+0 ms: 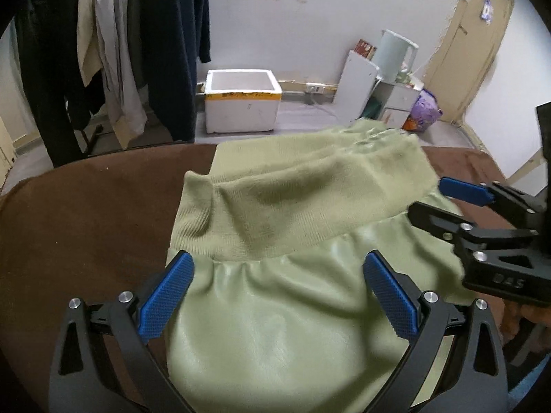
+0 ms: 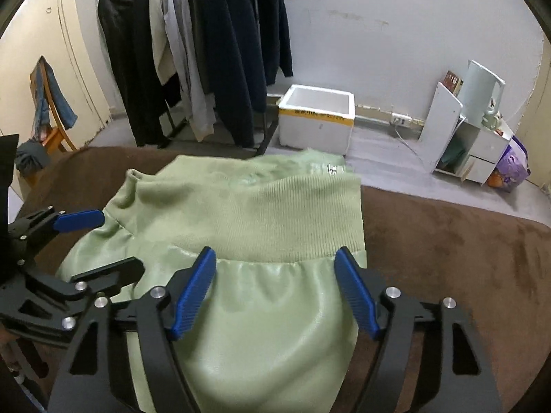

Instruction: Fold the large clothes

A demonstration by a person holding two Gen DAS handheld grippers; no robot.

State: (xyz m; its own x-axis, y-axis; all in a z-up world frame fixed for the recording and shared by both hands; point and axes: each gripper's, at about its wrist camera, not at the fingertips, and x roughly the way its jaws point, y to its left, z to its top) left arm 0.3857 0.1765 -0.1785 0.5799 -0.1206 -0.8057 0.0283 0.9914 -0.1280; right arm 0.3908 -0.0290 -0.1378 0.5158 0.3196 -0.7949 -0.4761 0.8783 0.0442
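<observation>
A light green jacket with a shiny body and a ribbed knit hem band lies on a brown table cover. My left gripper is open above the shiny part, just below the band, jaws wide apart. My right gripper is open too, above the jacket near the band. The right gripper shows at the right edge of the left wrist view. The left gripper shows at the left of the right wrist view.
The brown cover spreads on both sides of the jacket. Beyond the table edge stand a white foam box, a rack of hanging dark clothes, a small white cabinet and a wooden chair.
</observation>
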